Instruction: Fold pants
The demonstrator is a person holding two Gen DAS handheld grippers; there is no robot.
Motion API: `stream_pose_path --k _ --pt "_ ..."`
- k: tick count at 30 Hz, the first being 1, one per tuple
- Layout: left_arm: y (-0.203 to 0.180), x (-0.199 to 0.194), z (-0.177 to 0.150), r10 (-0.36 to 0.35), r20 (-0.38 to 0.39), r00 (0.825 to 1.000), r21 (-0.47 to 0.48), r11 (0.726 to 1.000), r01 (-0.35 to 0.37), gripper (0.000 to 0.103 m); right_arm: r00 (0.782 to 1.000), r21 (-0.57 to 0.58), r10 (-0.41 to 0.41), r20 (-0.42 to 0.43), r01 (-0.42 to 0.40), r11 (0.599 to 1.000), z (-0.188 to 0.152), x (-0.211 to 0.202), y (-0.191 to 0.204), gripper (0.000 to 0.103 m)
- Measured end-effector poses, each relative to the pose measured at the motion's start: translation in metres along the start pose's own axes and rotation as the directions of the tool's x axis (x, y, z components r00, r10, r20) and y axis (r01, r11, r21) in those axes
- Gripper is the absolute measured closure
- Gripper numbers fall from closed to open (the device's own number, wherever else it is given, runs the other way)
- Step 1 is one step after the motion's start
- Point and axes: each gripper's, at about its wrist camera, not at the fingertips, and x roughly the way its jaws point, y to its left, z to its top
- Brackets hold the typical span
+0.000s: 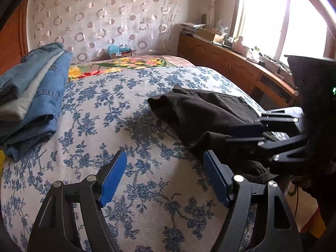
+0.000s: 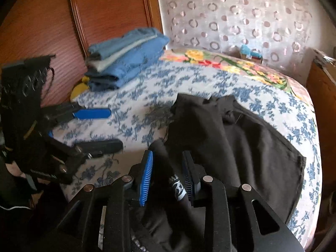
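Observation:
Black pants lie rumpled on the blue-flowered bedspread; in the right wrist view they fill the right half of the bed. My left gripper is open and empty above the bedspread, just left of the pants; it also shows in the right wrist view. My right gripper has its jaws around a fold of the pants near the bed's front edge, with a gap still between the pads; it also shows in the left wrist view.
A stack of folded blue and grey jeans sits at the bed's far left, against a wooden wardrobe. A low wooden cabinet with clutter runs under the window on the right. A small box stands beyond the bed.

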Motion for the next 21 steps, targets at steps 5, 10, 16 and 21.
stream_pose_path --k 5,10,16,21 --pt "-0.001 0.002 0.002 -0.007 -0.002 1.0 0.007 1.0 0.007 0.027 1.0 -0.019 -0.019 0.019 0.019 1.0 0.005 -0.009 -0.003 0.101" --pt "-0.01 0.007 0.007 -0.021 -0.008 1.0 0.032 0.999 0.021 0.027 0.991 0.026 -0.104 0.089 0.102 0.994 0.018 -0.039 -0.03 0.101" --pt "-0.021 0.019 0.014 -0.032 -0.025 0.999 0.054 0.998 0.033 0.027 0.972 0.07 -0.216 0.093 0.21 0.975 0.021 -0.056 -0.076 0.101" --pt "-0.03 0.029 0.02 -0.03 -0.041 0.999 0.076 0.997 0.033 0.027 0.959 0.14 -0.277 0.054 0.268 0.953 0.012 -0.044 -0.112 0.101"
